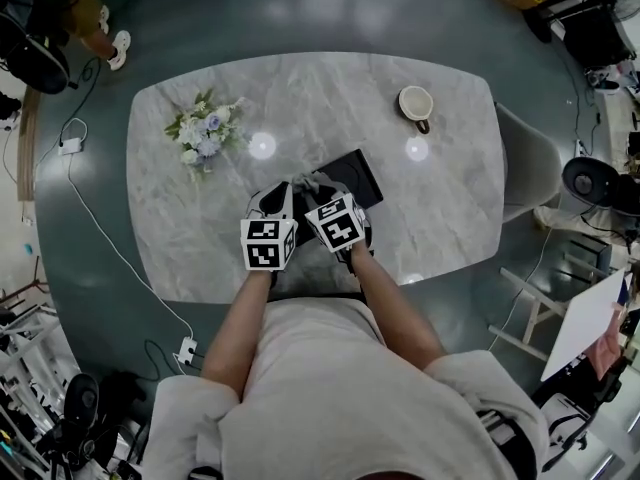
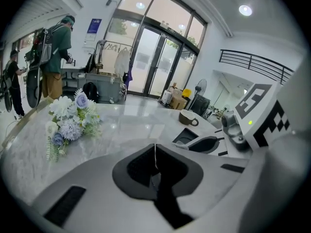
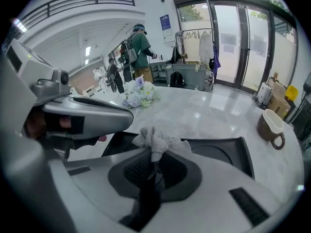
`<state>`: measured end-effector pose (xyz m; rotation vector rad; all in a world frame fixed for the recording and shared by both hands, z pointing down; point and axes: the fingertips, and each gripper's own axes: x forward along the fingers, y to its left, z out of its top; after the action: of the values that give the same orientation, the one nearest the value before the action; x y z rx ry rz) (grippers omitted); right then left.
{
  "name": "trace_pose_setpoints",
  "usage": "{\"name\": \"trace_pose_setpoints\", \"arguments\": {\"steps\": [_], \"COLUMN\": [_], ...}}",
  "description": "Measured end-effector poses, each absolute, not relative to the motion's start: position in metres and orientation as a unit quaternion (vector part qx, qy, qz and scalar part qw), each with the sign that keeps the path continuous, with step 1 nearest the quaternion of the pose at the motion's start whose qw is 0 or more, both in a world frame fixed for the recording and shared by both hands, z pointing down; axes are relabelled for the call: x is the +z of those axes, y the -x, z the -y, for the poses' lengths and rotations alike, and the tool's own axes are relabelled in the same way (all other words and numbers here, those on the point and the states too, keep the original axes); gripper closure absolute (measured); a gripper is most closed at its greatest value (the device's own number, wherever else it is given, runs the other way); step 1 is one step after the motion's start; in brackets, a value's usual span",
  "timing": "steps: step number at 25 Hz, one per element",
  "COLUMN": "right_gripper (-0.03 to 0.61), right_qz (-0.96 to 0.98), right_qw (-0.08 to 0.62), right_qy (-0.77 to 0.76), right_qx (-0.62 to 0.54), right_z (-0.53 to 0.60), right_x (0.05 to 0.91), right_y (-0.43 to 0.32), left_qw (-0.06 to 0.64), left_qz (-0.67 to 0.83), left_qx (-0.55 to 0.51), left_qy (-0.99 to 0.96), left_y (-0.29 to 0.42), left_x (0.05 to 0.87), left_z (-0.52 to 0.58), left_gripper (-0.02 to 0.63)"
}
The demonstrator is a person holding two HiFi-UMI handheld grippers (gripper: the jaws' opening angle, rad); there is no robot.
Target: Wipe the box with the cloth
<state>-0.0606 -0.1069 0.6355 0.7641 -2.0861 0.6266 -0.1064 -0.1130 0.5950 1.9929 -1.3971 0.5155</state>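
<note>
Right hand-held gripper (image 3: 154, 163) clamped on grey cloth (image 3: 155, 141) over black box (image 3: 228, 152), left hand-held gripper (image 2: 155, 160) beside it with jaws together, marble worktop (image 1: 330, 98) beneath

- Table (image 1: 450, 218): pale grey marble, veined.
- Box (image 1: 362, 173): black.
- Cloth (image 3: 154, 140): light grey.
- Flowers (image 1: 203, 133), ten o'clock: white, lilac, green leaves.
- Cup (image 1: 416, 103), one o'clock: cream inside, brown outside.

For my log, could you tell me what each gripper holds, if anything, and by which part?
The right gripper pinches the grey cloth by a bunched-up fold. The left gripper is shut on nothing.
</note>
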Motion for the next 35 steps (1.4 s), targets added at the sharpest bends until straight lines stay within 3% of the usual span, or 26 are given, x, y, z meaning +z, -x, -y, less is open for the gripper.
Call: {"name": "trace_pose_setpoints", "arguments": {"steps": [24, 35], "right_gripper": [0.53, 0.531], "right_qz": [0.798, 0.763], "right_qw": [0.384, 0.341], "right_qy": [-0.373, -0.433], "right_qx": [0.276, 0.337], "right_z": [0.162, 0.169], "right_x": [0.639, 0.638], "right_y": [-0.016, -0.034], "left_qw": [0.318, 0.314], "left_qz": [0.521, 0.515], "left_qx": [0.219, 0.224], "left_qy": [-0.761, -0.766], "left_y": [0.068, 0.051], "left_x": [0.6, 0.6], "left_z": [0.12, 0.118], "left_gripper": [0.584, 0.584]}}
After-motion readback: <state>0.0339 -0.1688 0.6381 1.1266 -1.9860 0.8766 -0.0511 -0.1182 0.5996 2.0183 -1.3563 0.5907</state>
